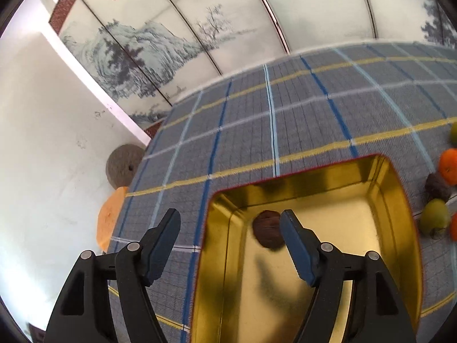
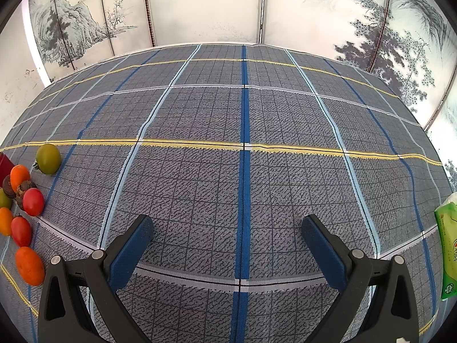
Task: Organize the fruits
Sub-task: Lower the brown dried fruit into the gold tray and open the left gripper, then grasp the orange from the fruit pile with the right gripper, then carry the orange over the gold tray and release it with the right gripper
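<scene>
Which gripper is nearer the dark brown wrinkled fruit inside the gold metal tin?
Left. The left gripper hovers right at the dark brown wrinkled fruit; the right gripper sits over bare plaid cloth.

You have a grey plaid tablecloth (image 2: 200,120) spread under everything, with a painted landscape screen (image 2: 200,8) standing behind it. At your far right lies a green packet of wipes (image 2: 448,245). Off the table's left edge sit a round stone disc (image 1: 122,165) and an orange cushion (image 1: 110,217).
</scene>
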Tool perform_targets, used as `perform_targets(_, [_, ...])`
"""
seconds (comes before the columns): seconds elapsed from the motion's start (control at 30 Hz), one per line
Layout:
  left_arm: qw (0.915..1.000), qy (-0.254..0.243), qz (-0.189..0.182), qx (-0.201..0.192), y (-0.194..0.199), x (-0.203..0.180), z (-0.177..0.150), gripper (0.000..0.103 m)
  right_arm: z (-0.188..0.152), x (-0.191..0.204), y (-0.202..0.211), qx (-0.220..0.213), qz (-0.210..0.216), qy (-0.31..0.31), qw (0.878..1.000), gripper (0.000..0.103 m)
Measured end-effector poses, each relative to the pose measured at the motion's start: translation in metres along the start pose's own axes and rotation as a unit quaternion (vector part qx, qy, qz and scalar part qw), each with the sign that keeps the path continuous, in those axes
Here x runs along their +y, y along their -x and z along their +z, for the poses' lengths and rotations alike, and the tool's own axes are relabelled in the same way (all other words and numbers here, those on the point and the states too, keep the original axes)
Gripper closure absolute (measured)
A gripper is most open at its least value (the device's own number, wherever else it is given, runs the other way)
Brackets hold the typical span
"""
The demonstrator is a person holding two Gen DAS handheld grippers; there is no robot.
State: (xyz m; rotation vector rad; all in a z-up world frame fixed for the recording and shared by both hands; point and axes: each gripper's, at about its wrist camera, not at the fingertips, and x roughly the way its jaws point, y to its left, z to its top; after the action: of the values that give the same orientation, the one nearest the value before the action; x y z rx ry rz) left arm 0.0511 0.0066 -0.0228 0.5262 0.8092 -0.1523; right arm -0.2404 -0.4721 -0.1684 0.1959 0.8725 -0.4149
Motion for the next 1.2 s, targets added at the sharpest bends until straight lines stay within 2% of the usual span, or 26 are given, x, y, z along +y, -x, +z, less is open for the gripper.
perform_targets(0.03, [1.0000, 0.009, -0.002, 0.002, 0.005, 0.003, 0.000, 0.030, 0.000, 0.000, 0.000, 0.000, 0.000, -0.001, 1.000, 0.000])
perform_targets(0.1, [0.9986, 0.044, -0.029, -0.006, 0.027, 0.012, -0.004, 0.030, -0.001, 0.000, 0.001, 0.000, -0.002, -0.002, 1.000, 0.000])
perform_targets(0.23, [0.9921, 0.091, -0.076, -0.041, 0.083, 0.020, -0.026, 0.030, -0.008, 0.002, 0.007, -0.002, 0.010, 0.003, 1.000, 0.003])
perform_targets(0.27, [0.9905, 0.097, -0.084, -0.048, 0.096, 0.018, -0.034, 0.030, -0.012, 0.005, 0.015, -0.013, 0.030, 0.005, 0.999, 0.011])
perform_targets(0.3, [0.9894, 0.100, -0.091, -0.053, 0.110, 0.015, -0.042, 0.030, -0.018, 0.011, 0.027, -0.036, 0.057, 0.011, 0.998, 0.014])
perform_targets(0.4, [0.9847, 0.111, -0.119, -0.061, 0.140, 0.005, -0.066, 0.030, -0.037, 0.043, 0.064, -0.079, 0.127, 0.061, 0.987, 0.014])
perform_targets(0.5, [0.9779, 0.114, -0.169, -0.044, 0.161, -0.010, -0.085, 0.030, -0.054, 0.079, 0.086, -0.088, 0.161, 0.128, 0.975, 0.016])
perform_targets(0.53, [0.9774, 0.111, -0.175, -0.042, 0.168, -0.015, -0.090, 0.030, -0.059, 0.091, 0.090, -0.084, 0.172, 0.148, 0.970, 0.020])
perform_targets(0.7, [0.9814, 0.090, -0.161, -0.054, 0.190, -0.033, -0.099, 0.030, -0.061, 0.123, 0.091, -0.070, 0.189, 0.185, 0.962, 0.026])
perform_targets(0.8, [0.9826, 0.094, -0.149, -0.058, 0.194, -0.030, -0.102, 0.030, -0.063, 0.136, 0.086, -0.060, 0.185, 0.197, 0.961, 0.026])
perform_targets(0.87, [0.9829, 0.103, -0.140, -0.062, 0.191, -0.023, -0.107, 0.030, -0.061, 0.137, 0.079, -0.050, 0.177, 0.202, 0.962, 0.030])
perform_targets(1.0, [0.9835, 0.111, -0.136, -0.044, 0.184, -0.014, -0.114, 0.030, -0.060, 0.143, 0.061, -0.027, 0.172, 0.200, 0.964, 0.034])
perform_targets(1.03, [0.9841, 0.110, -0.132, -0.047, 0.183, -0.014, -0.115, 0.030, -0.059, 0.145, 0.058, -0.023, 0.173, 0.200, 0.964, 0.037])
perform_targets(1.07, [0.9849, 0.109, -0.124, -0.050, 0.184, -0.013, -0.116, 0.030, -0.060, 0.147, 0.055, -0.019, 0.173, 0.201, 0.964, 0.050])
perform_targets(1.1, [0.9859, 0.109, -0.116, -0.051, 0.184, -0.013, -0.117, 0.030, -0.060, 0.148, 0.054, -0.021, 0.171, 0.203, 0.964, 0.055])
perform_targets(1.13, [0.9868, 0.110, -0.107, -0.052, 0.186, -0.012, -0.116, 0.030, -0.060, 0.148, 0.056, -0.021, 0.175, 0.202, 0.963, 0.071])
perform_targets(1.2, [0.9876, 0.112, -0.097, -0.051, 0.186, -0.011, -0.115, 0.030, -0.057, 0.146, 0.056, -0.015, 0.179, 0.191, 0.965, 0.071])
